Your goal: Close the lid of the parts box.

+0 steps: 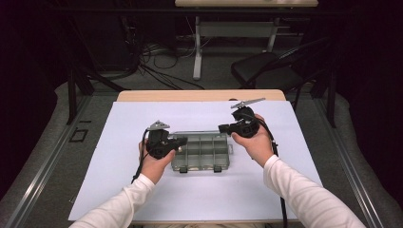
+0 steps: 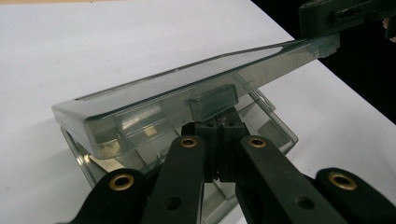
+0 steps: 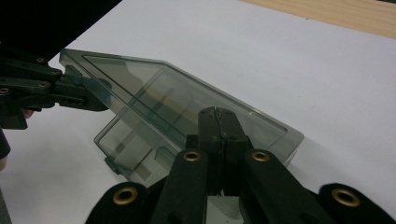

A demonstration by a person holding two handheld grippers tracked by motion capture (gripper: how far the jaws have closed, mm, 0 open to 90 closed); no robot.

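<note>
A smoky clear compartment box (image 1: 202, 152) lies mid-table on a white sheet. Its hinged lid (image 2: 187, 88) stands tilted up off the base (image 2: 273, 128). My left gripper (image 1: 184, 140) is at the box's left end. Its jaws are pressed together with nothing between them, and the tips (image 2: 217, 128) sit just under the lid's front latch. My right gripper (image 1: 221, 128) is at the box's right end, also shut. Its tips (image 3: 217, 112) rest against the raised lid (image 3: 187, 102). The right gripper (image 2: 310, 21) meets the lid's far corner, and the left gripper (image 3: 93, 95) meets the opposite one.
The white sheet (image 1: 142, 190) covers most of the wooden table (image 1: 199, 95). Beyond the far edge stand a black folding chair (image 1: 266, 69) and another table's legs (image 1: 197, 47), with cables on the floor.
</note>
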